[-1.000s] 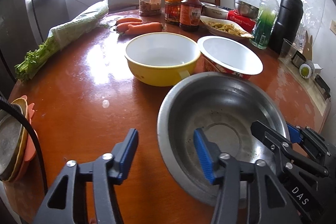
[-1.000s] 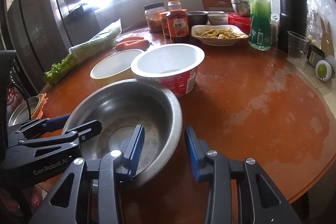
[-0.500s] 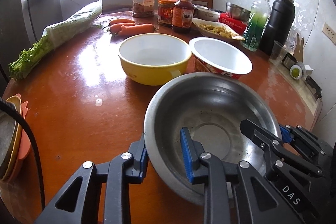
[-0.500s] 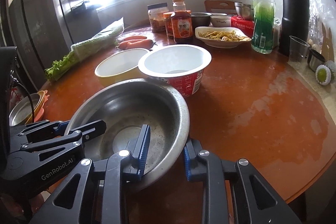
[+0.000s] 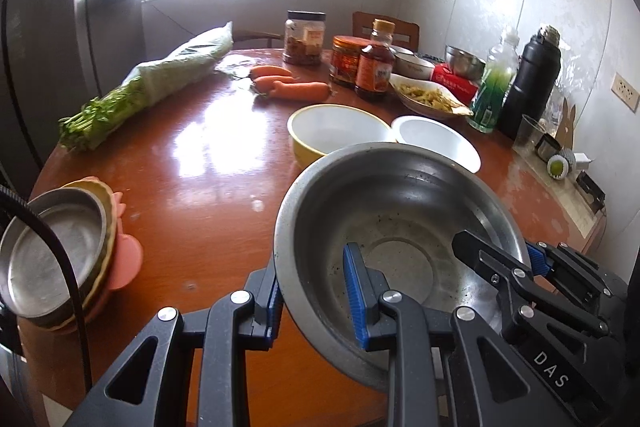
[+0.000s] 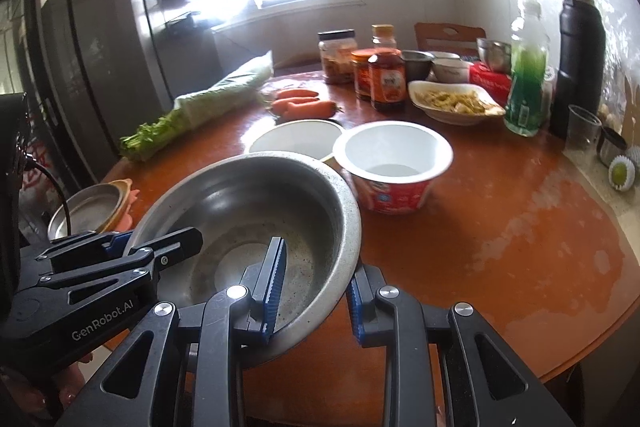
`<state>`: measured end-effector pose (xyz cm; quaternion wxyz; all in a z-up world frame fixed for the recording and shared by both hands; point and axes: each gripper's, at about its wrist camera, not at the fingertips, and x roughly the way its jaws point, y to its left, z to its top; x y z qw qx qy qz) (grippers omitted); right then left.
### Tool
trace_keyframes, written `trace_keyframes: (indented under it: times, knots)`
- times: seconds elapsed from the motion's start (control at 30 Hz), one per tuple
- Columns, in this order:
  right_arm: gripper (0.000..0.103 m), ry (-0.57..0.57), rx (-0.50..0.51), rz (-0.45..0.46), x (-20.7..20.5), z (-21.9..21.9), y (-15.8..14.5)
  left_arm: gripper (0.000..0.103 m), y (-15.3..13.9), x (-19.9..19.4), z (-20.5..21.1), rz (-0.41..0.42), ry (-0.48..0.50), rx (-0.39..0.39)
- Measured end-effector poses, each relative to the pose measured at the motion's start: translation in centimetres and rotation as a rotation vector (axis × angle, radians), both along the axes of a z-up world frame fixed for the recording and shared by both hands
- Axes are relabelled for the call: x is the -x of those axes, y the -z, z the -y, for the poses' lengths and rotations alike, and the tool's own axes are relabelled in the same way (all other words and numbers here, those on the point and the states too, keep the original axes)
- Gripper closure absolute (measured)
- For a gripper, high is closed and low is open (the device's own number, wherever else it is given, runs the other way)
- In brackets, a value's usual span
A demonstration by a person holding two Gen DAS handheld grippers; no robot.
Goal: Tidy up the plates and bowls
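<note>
- steel bowl (image 5: 400, 227): wide, shallow, thin-walled metal. it hangs tilted over the near edge of the surface (image 5: 208, 187), its rim in front of the yellow bowl (image 5: 340, 131) and the white cup bowl (image 6: 394, 163).
- left tool (image 5: 314, 295): you have it closed down on the bowl's near left rim, one blue pad outside the wall, one inside.
- right tool (image 6: 314, 291): likewise clamped on the near right rim, inner pad against the inside wall, outer pad under the lip.
- handling, as a judgement: stiff and not fragile, probably light for its width, but smooth steel is slippery under the pads; the rim is the only sensible place to take hold, and two grips on the near side leave the far side free to dip.
- keep your two tools level with each other, or the bowl may twist out of one pad.
- plate stack (image 5: 60, 251): a steel dish atop yellow and pink plates, at the left edge of the surface, well apart from the bowls.
- likely destination: either nested with the other bowls or set by the stack; which, you cannot tell from here.
</note>
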<state>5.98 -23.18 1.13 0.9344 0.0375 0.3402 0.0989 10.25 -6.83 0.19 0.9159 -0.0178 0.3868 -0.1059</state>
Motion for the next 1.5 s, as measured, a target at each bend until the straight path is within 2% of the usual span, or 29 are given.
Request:
trace_keyframes:
  times: [0.63,1.5]
  knots:
    - [0.074,-0.058,0.046,-0.031,0.7,-4.0,0.7,0.074,1.4,1.5,-3.0,-0.022,-0.047,0.004]
    - [0.073,-0.072,0.045,-0.096,-1.1,-3.9,3.3,0.074,3.6,-0.3,-2.8,-0.056,-0.061,-0.020]
